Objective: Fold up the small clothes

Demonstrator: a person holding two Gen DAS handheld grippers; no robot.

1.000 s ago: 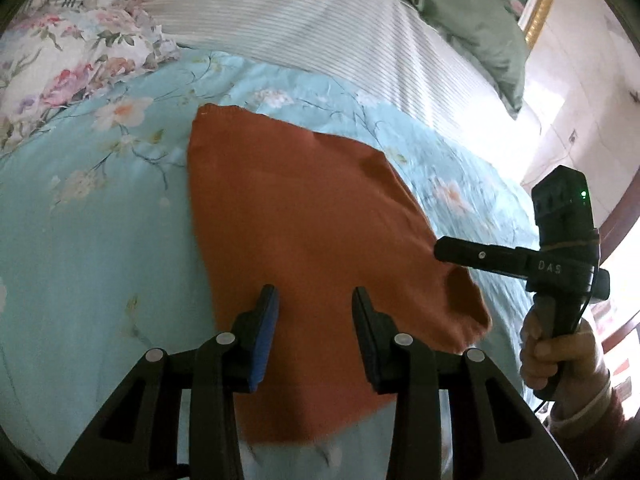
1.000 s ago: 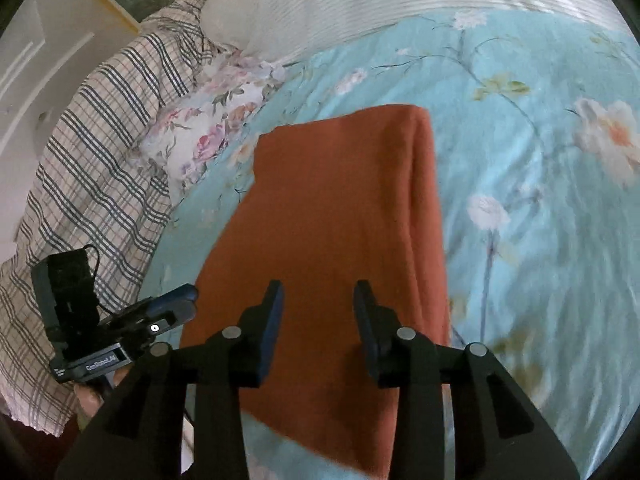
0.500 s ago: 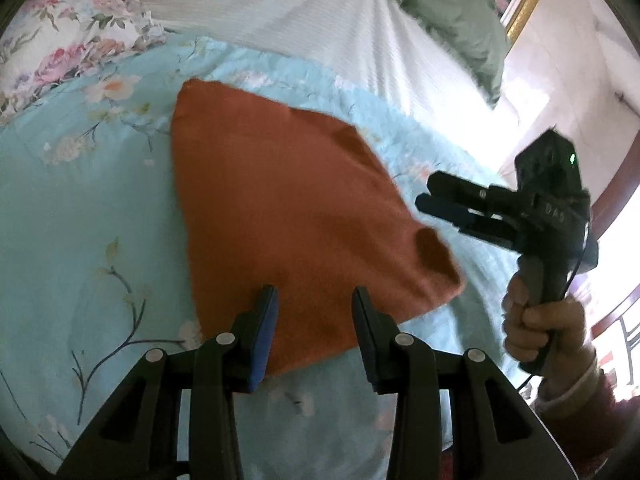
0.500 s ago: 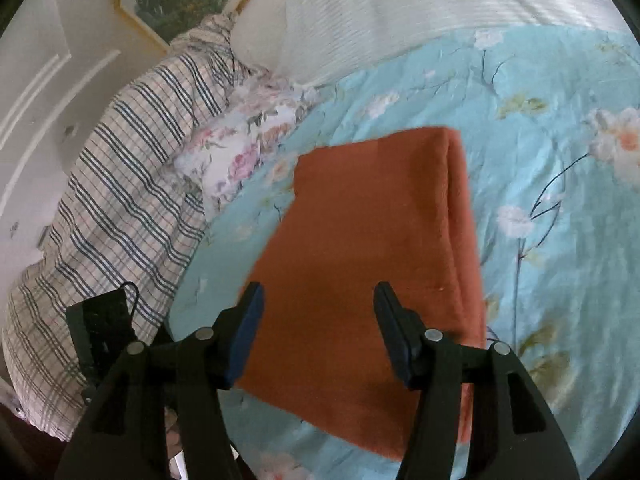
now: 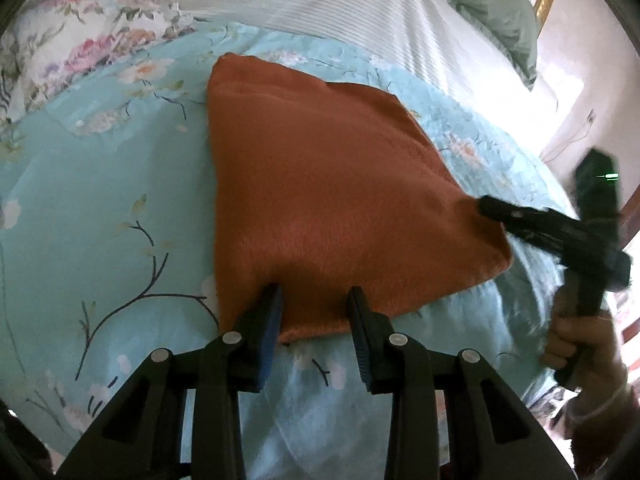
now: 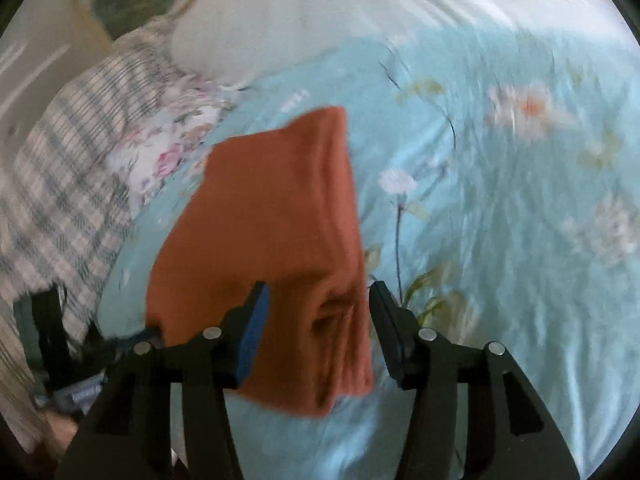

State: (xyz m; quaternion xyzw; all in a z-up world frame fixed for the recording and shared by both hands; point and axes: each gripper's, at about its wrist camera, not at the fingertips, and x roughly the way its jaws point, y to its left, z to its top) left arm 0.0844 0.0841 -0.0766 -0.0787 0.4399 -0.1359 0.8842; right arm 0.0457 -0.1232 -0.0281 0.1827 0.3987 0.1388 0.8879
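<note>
Nearest me, my left tongs point(image 5: 314, 304) stood with jaws apart over the near edge of the one rust-orange folded cloth point(image 5: 320, 200), having just narrowed a little, gripping nothing. My right tongs point(image 6: 318, 300) also gaped, just closing slightly, straddling the cloth's near right corner without pressing it. The cloth lay flat on one pale blue flowered bedspread point(image 5: 100, 200). Beyond lay one flowered pillow point(image 5: 80, 48), one striped sheet point(image 5: 360, 12) and one checked blanket point(image 6: 68, 168).
</note>
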